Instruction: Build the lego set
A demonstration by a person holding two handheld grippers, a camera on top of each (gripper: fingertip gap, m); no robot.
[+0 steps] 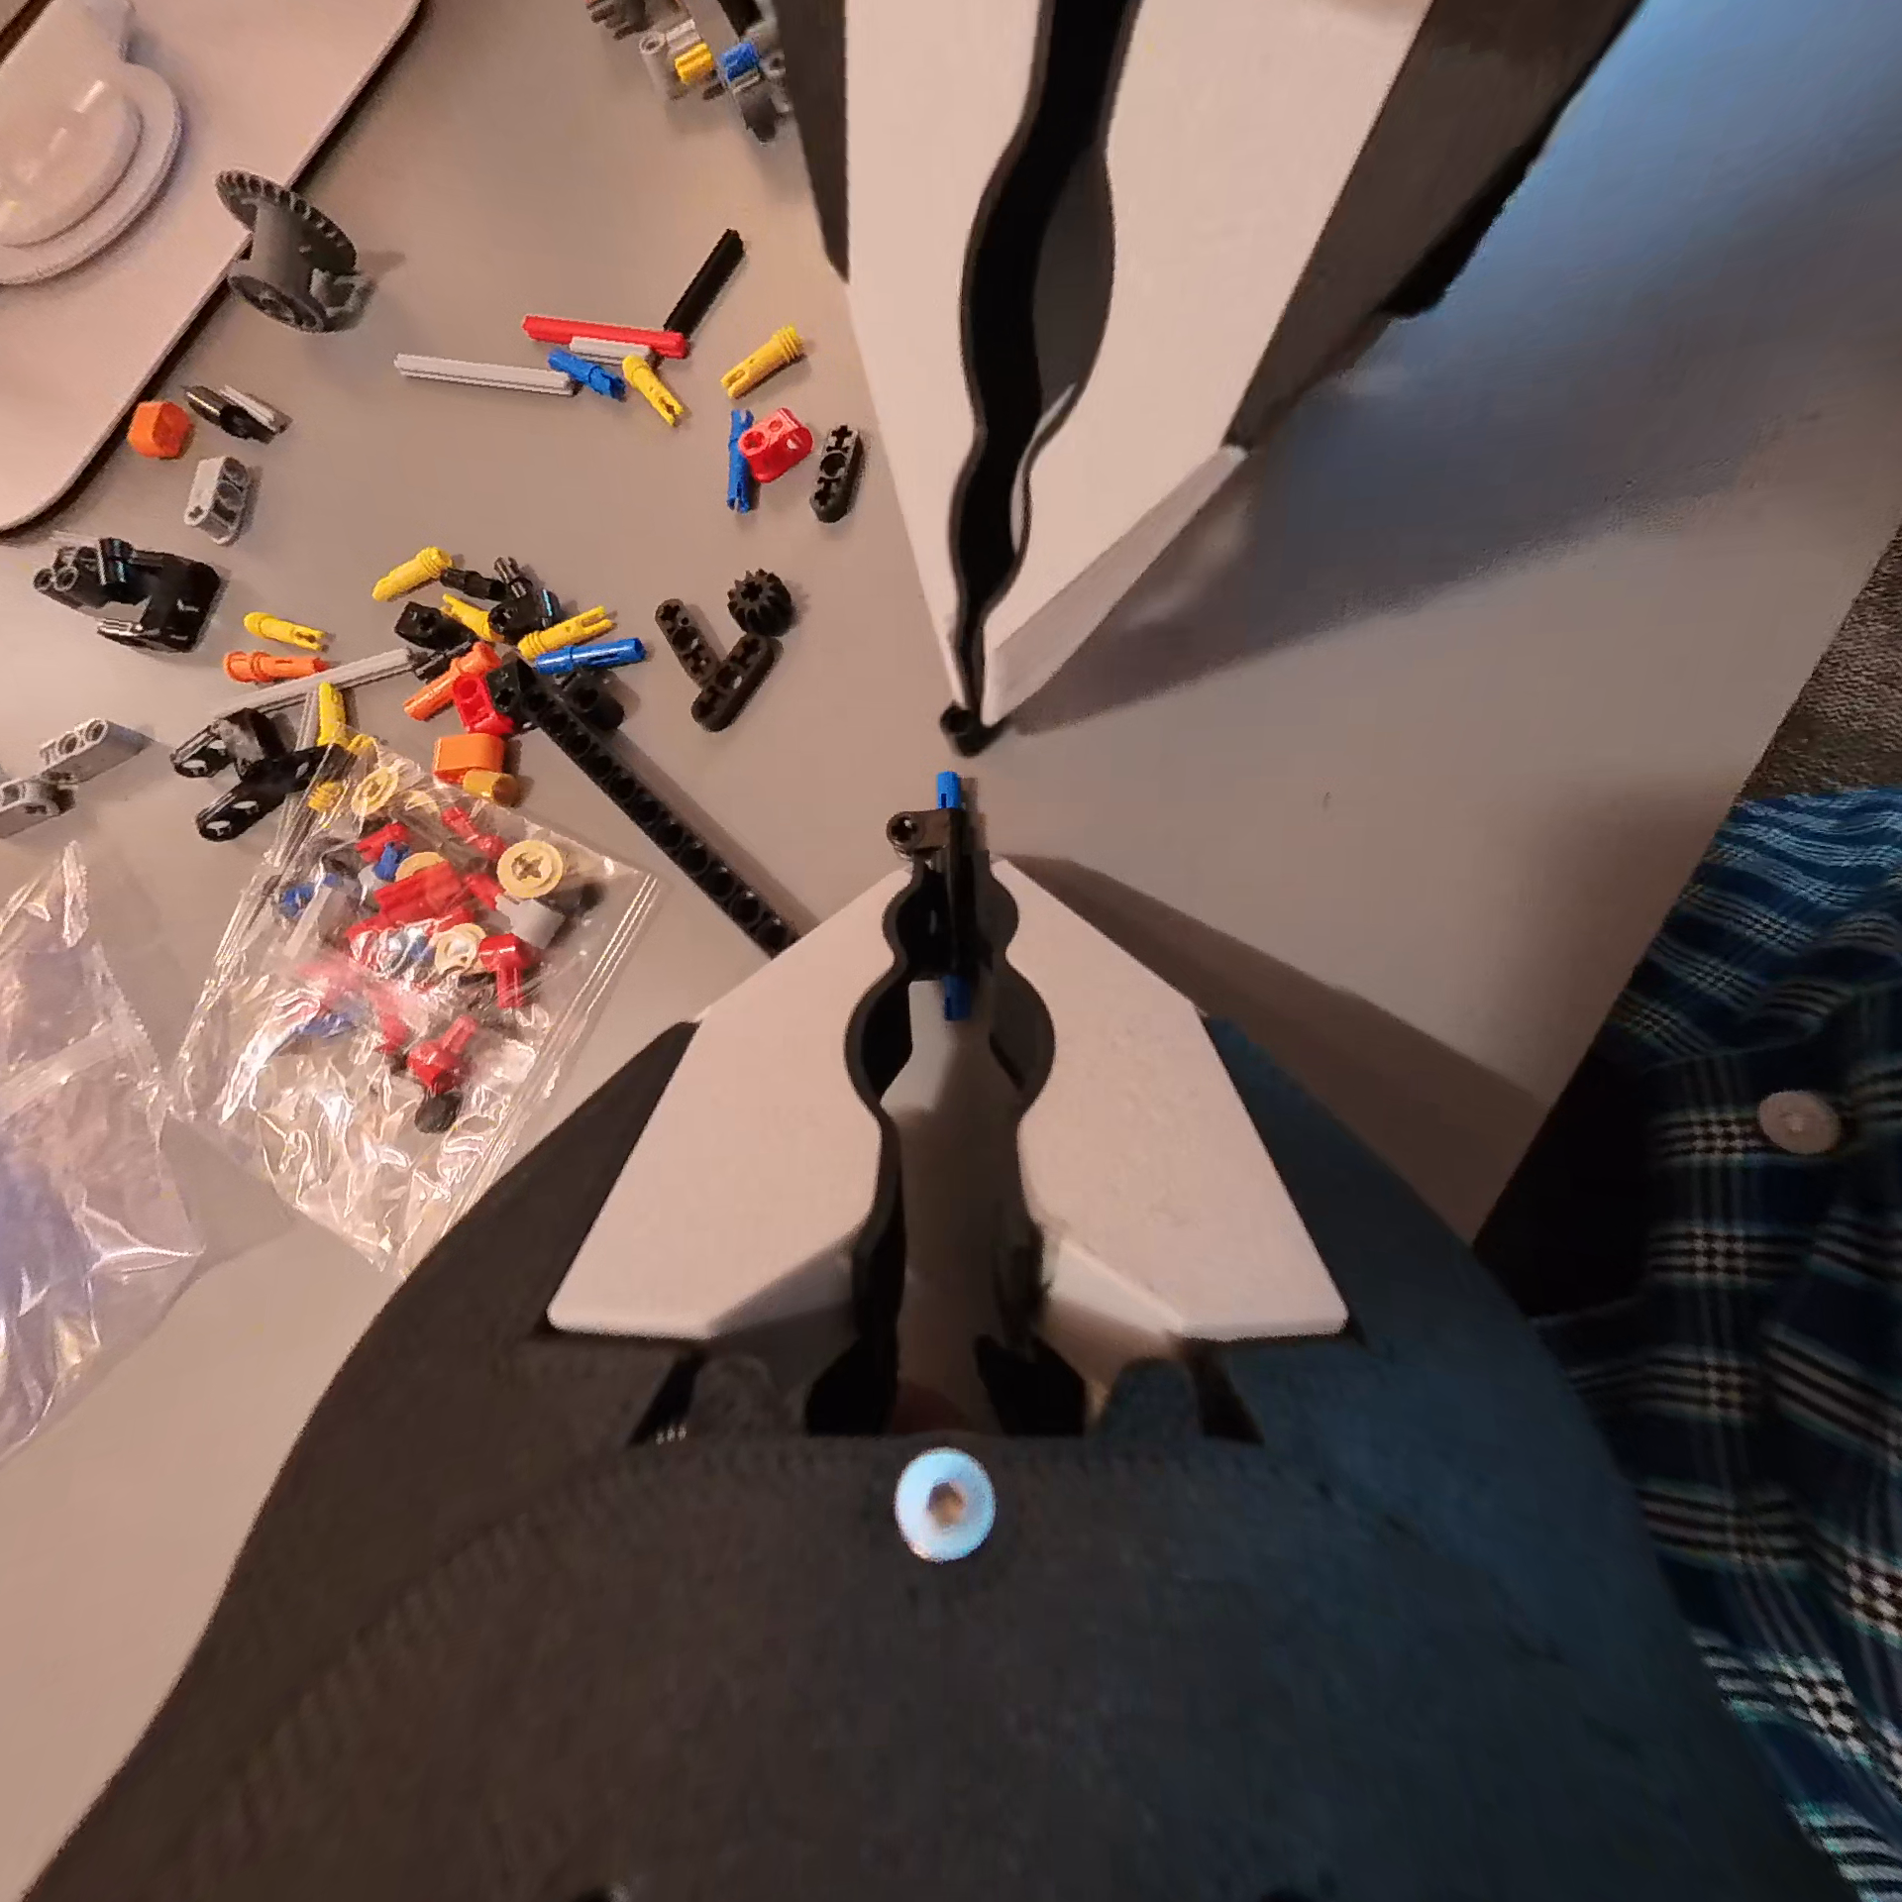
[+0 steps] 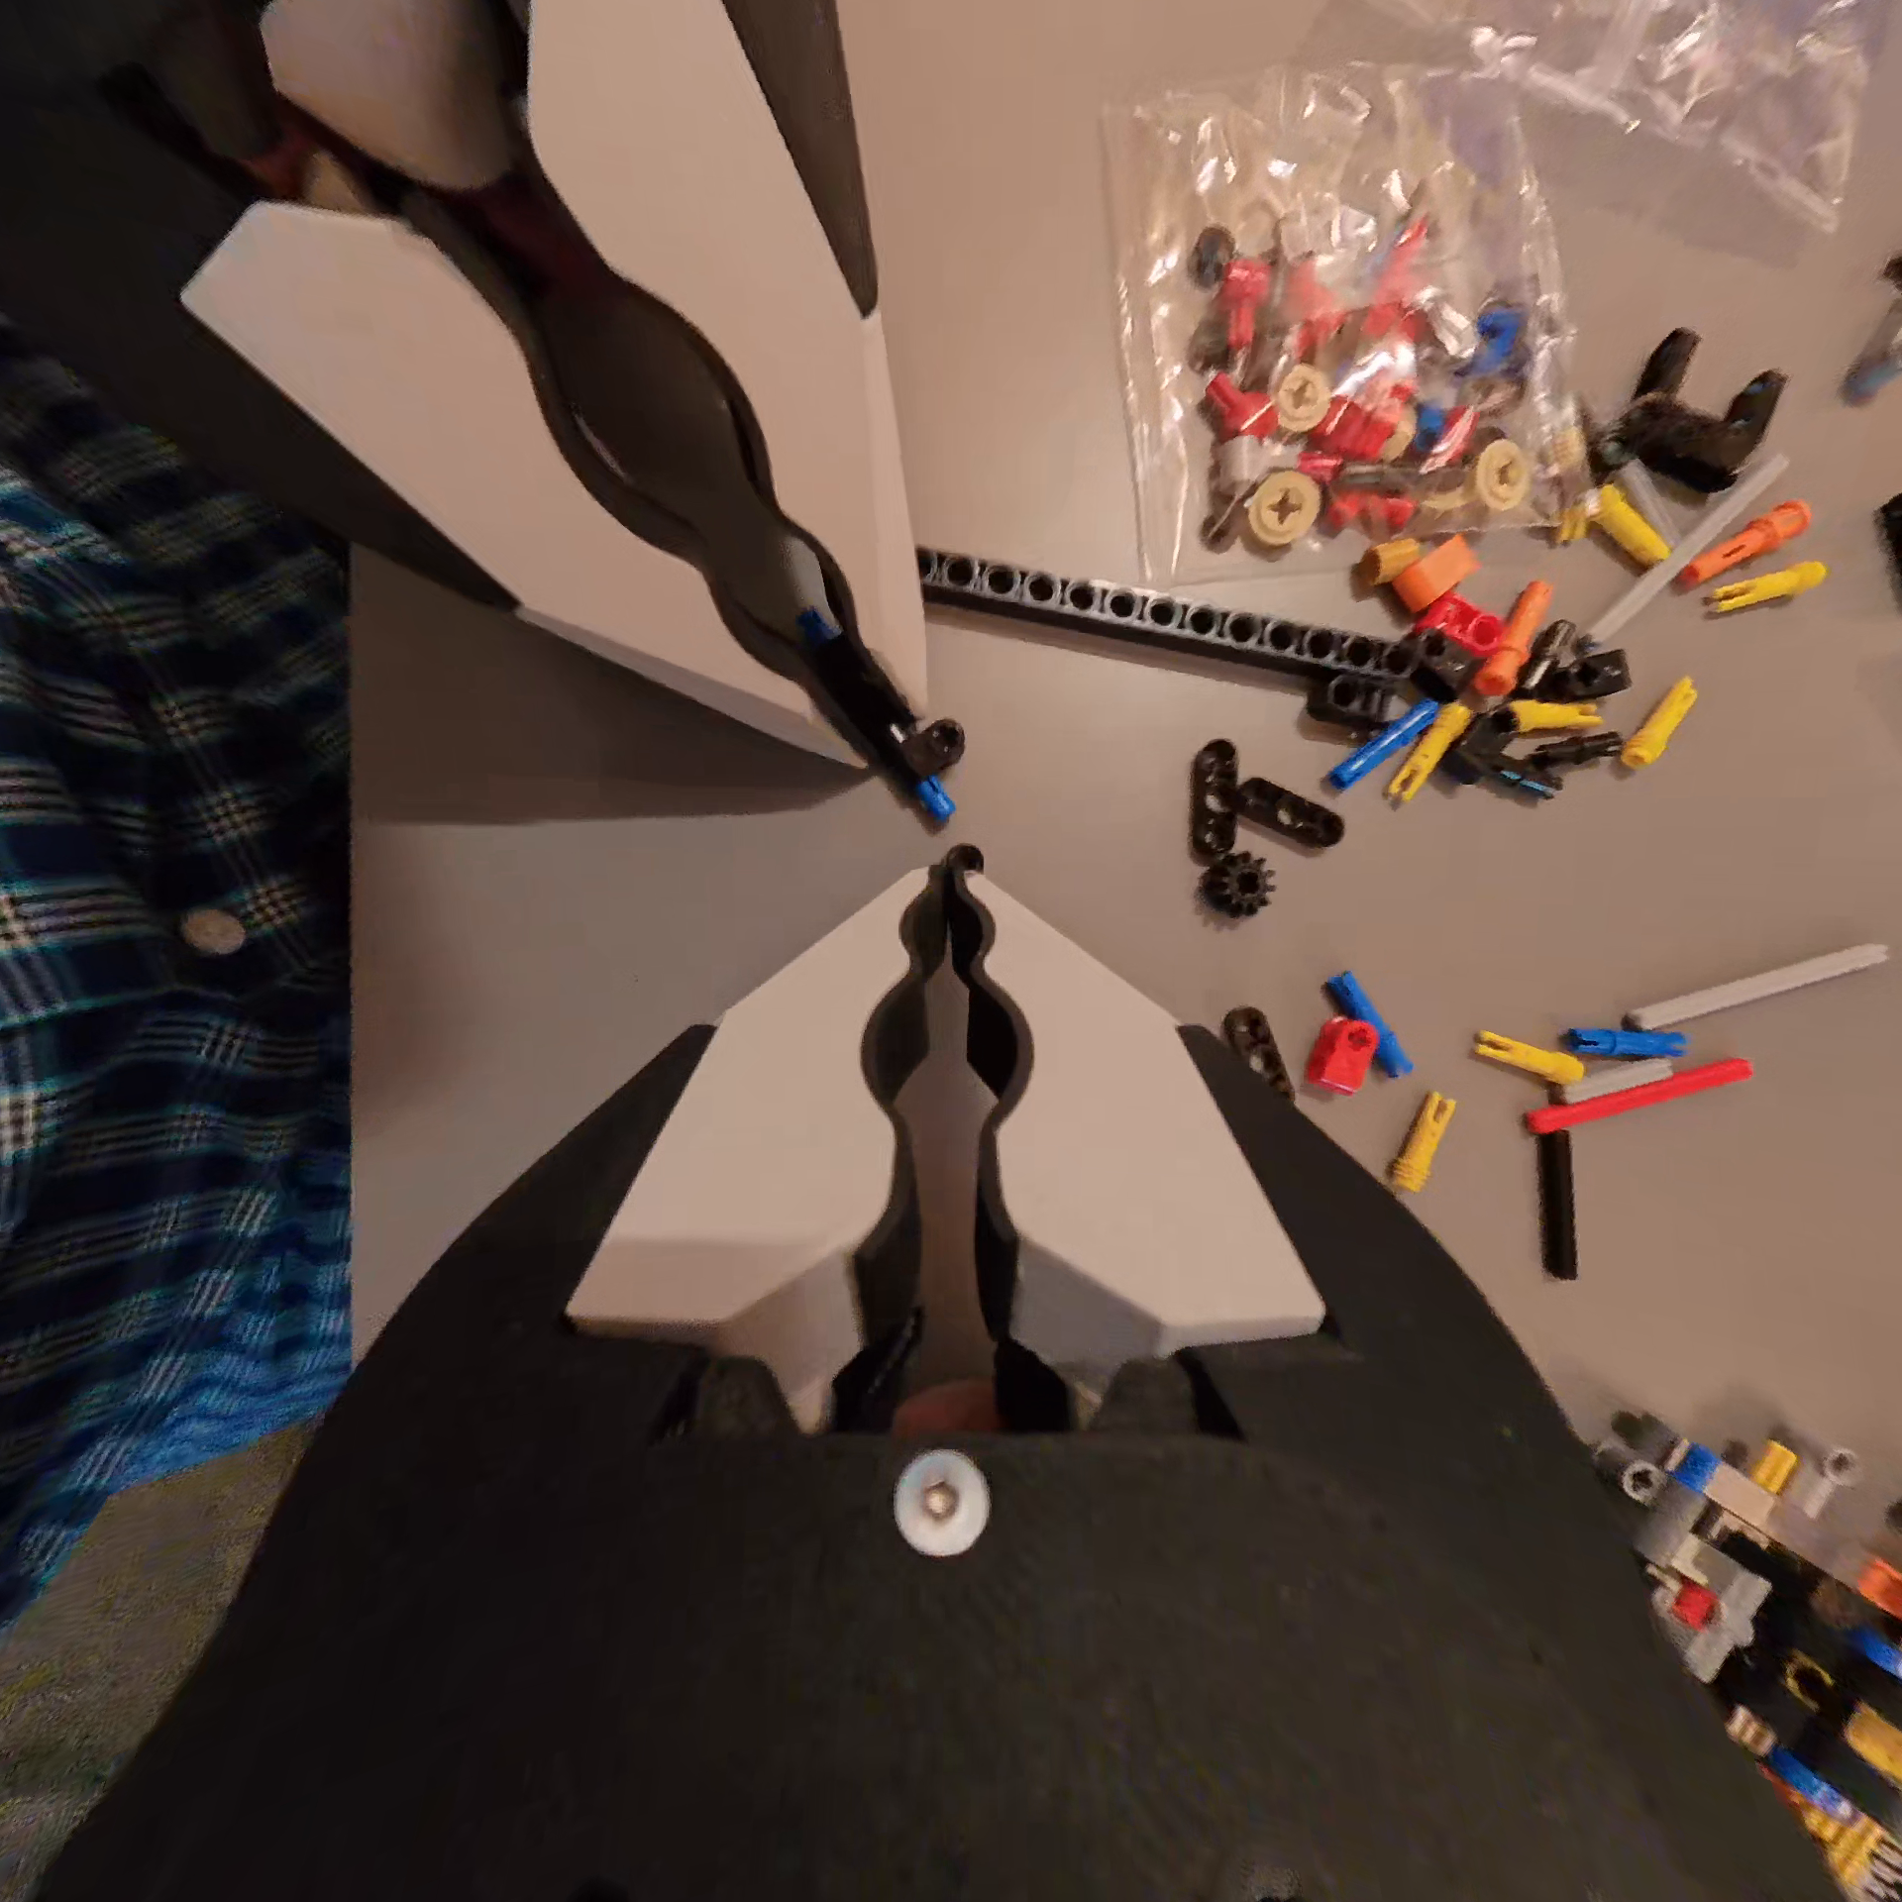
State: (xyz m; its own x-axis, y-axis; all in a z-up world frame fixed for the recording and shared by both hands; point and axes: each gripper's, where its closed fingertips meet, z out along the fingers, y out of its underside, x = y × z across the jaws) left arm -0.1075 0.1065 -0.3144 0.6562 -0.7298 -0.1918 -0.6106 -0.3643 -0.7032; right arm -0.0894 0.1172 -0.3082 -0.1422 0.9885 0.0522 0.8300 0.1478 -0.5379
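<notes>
My left gripper (image 1: pixel 952 875) is shut on a small black connector (image 1: pixel 911 830) with a blue pin (image 1: pixel 949 790) through it, held just above the grey table. My right gripper (image 2: pixel 957 883) is shut on a tiny black piece (image 2: pixel 965 858) at its tips. The two grippers point tip to tip, a small gap apart. In the left wrist view the right gripper (image 1: pixel 973 712) comes in from above. In the right wrist view the left gripper (image 2: pixel 875 736) comes in from the upper left, with the connector (image 2: pixel 939 743) and blue pin (image 2: pixel 932 797) showing.
A long black beam (image 1: pixel 659 793), a clear bag of parts (image 1: pixel 412 947) and several loose pins, axles and links (image 1: pixel 607 360) lie on the table to the left. A partly built model (image 2: pixel 1750 1564) and a black gear (image 1: pixel 288 247) stand farther off. A person's plaid shirt (image 1: pixel 1750 1132) is at the table edge. Less than 4 cm separates the two grippers' tips.
</notes>
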